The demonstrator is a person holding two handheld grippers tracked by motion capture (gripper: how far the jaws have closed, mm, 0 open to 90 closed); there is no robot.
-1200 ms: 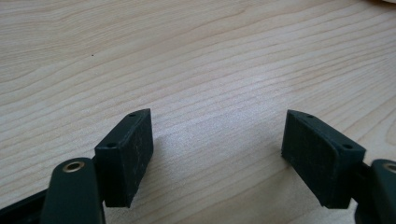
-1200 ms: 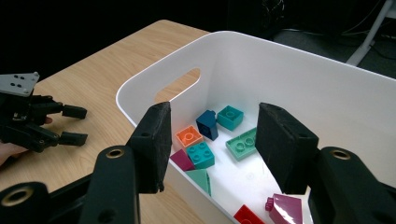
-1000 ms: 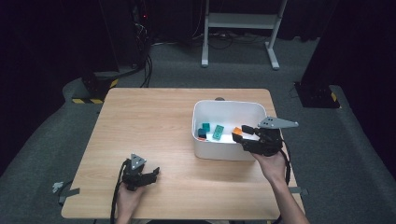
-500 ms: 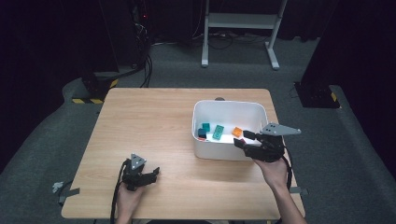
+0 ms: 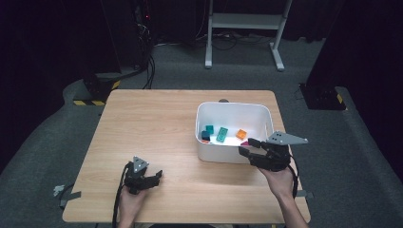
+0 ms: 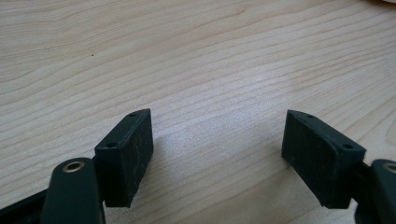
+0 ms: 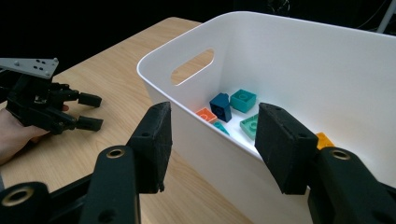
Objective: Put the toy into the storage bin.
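Observation:
A white bin (image 5: 232, 105) stands on the right half of the wooden table (image 5: 152, 118). It holds several small bricks: teal (image 5: 209, 128), dark blue (image 5: 206, 136), green (image 5: 222, 134), orange (image 5: 241, 134). My right gripper (image 5: 247, 146) hovers at the bin's near right corner, open and holding nothing. In the right gripper view the right gripper (image 7: 212, 140) frames the bin's wall (image 7: 196, 135), with the dark blue brick (image 7: 220, 106) and the teal brick (image 7: 243, 100) beyond. My left gripper (image 5: 156, 176) rests low near the table's front edge, and in its own view the left gripper (image 6: 217, 149) is open over bare wood.
The bin has a handle slot (image 7: 192, 66) in its end wall. Bare wood lies between the left gripper (image 7: 88, 112) and the bin. Dark floor surrounds the table, with a white stand (image 5: 242, 28) and cables behind it.
The right gripper has drawn back slightly from over the bin toward its near rim. The left gripper has stayed where it was.

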